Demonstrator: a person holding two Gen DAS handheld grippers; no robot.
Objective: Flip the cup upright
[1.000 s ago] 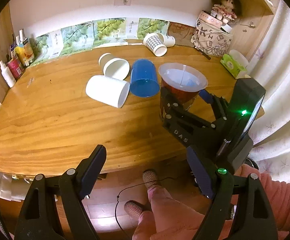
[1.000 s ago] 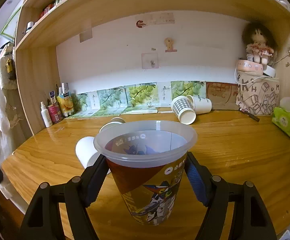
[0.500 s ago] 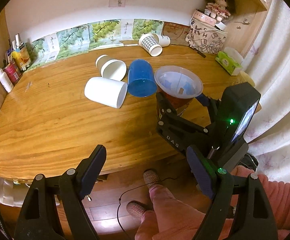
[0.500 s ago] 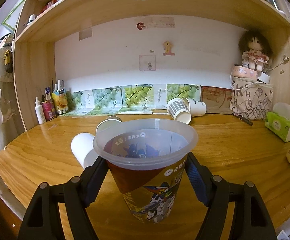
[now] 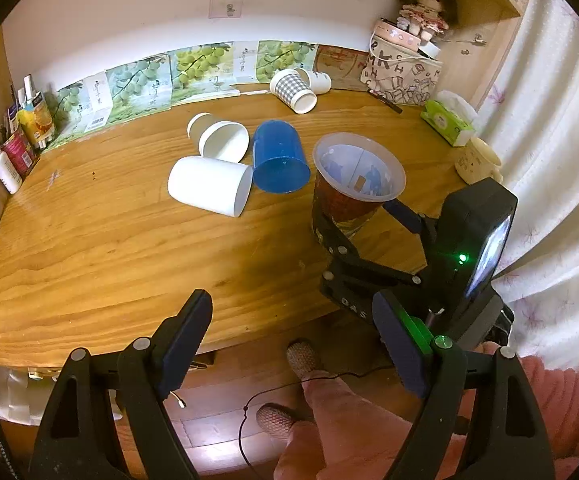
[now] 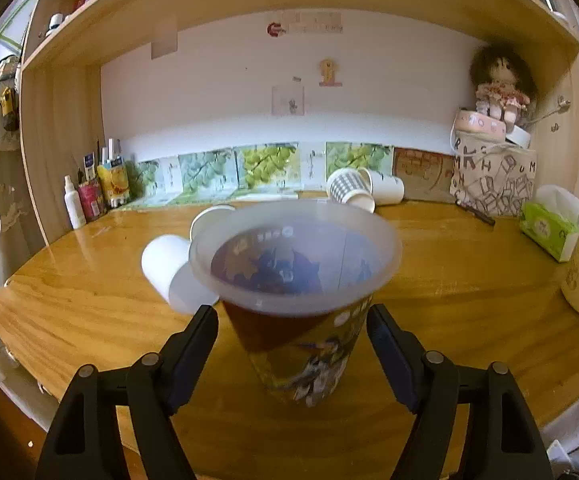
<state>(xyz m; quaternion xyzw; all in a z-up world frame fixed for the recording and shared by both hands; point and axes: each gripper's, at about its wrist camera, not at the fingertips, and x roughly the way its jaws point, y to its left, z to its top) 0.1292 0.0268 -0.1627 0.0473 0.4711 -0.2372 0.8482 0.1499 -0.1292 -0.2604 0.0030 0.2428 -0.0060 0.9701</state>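
So the printed plastic cup (image 6: 295, 300) sits dead centre between my right gripper (image 6: 292, 344) jaws, mouth up, long axis vertical, base on the desk (image 6: 469, 280). The jaws look spread with a gap on both sides of the cup wall, so I'd say I'm not gripping it right now. My left gripper (image 5: 289, 340) is wide open, holding nothing, hanging off the near desk edge, well away. Cup's thin translucent plastic, tapered, wide flared rim, glossy print, probably light and tippy. Other cups lie on their sides beyond it: blue cup (image 5: 279, 160), white cup (image 5: 209, 186).
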